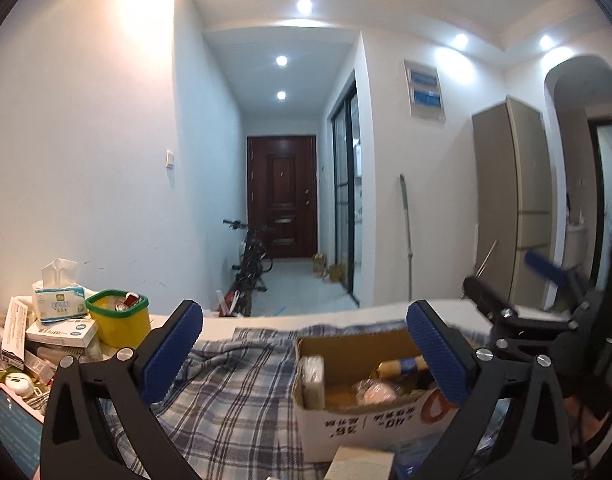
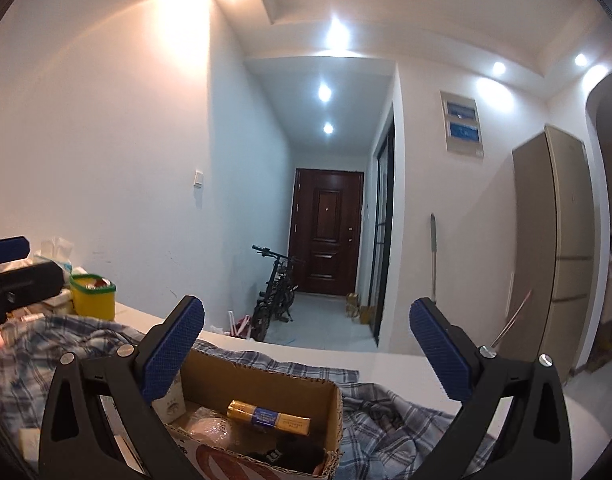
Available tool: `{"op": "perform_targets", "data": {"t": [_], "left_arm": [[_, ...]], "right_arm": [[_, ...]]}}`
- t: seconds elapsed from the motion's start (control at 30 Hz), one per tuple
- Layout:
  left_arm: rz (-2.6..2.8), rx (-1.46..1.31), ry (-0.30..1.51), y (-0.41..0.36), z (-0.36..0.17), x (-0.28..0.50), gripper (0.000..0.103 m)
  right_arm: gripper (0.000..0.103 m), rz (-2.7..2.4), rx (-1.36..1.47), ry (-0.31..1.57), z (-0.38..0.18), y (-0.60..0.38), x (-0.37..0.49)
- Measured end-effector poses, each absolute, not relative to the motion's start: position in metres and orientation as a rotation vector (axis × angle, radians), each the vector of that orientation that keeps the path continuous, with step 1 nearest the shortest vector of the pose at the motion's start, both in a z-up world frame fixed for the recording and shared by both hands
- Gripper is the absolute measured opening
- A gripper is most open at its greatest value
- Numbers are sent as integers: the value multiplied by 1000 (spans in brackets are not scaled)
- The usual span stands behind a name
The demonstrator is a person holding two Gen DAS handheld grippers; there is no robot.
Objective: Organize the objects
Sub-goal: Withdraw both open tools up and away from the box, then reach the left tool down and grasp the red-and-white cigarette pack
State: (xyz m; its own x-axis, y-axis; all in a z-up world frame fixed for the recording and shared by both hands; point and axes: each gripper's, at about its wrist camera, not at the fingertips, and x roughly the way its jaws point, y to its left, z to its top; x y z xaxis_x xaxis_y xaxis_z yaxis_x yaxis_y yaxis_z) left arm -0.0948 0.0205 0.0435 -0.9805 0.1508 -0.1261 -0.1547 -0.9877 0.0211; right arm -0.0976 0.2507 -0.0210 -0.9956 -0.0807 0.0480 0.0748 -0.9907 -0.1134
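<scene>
A cardboard box (image 1: 370, 416) stands on a plaid cloth (image 1: 233, 392) on the table. It holds a gold-and-blue battery pack (image 2: 267, 417), a white carton (image 1: 312, 376) and a wrapped item (image 1: 376, 392). My left gripper (image 1: 306, 352) is open and empty, above the cloth and the box's left side. My right gripper (image 2: 306, 356) is open and empty, above the box (image 2: 265, 412). The right gripper also shows at the right edge of the left wrist view (image 1: 546, 296), blurred.
At the left are a yellow tub with green rim (image 1: 119, 316), a tissue pack (image 1: 57, 300), stacked small boxes (image 1: 61, 334) and a pink-cased tablet (image 1: 9, 428). A white block (image 1: 360, 464) lies before the box. Beyond the table edge are a hallway, bicycle (image 1: 249, 268) and fridge (image 1: 514, 200).
</scene>
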Motion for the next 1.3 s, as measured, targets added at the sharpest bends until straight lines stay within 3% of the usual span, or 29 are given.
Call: {"op": "perform_targets", "data": {"t": [0.17, 0.3, 0.43, 0.8, 0.93, 1.1, 1.3], "left_arm": [[2972, -306, -7, 10, 37, -100, 103], [2963, -383, -97, -5, 37, -84, 103], [2926, -412, -189, -17, 31, -61, 103], [2970, -446, 186, 22, -2, -29, 103], [2921, -568, 44, 5, -9, -49, 103], [2882, -750, -215, -26, -22, -74, 103], [2806, -839, -119, -13, -28, -78, 103]], "right_arm": [[103, -3076, 42, 128, -9, 253, -92], [103, -2992, 382, -107, 2, 270, -87], [103, -2983, 344, -326, -3, 290, -45], [103, -2995, 249, -292, -33, 269, -4], [103, -3071, 250, -128, -42, 253, -5], [103, -3068, 248, -58, -47, 244, -5], [103, -3033, 318, -155, -52, 257, -14]]}}
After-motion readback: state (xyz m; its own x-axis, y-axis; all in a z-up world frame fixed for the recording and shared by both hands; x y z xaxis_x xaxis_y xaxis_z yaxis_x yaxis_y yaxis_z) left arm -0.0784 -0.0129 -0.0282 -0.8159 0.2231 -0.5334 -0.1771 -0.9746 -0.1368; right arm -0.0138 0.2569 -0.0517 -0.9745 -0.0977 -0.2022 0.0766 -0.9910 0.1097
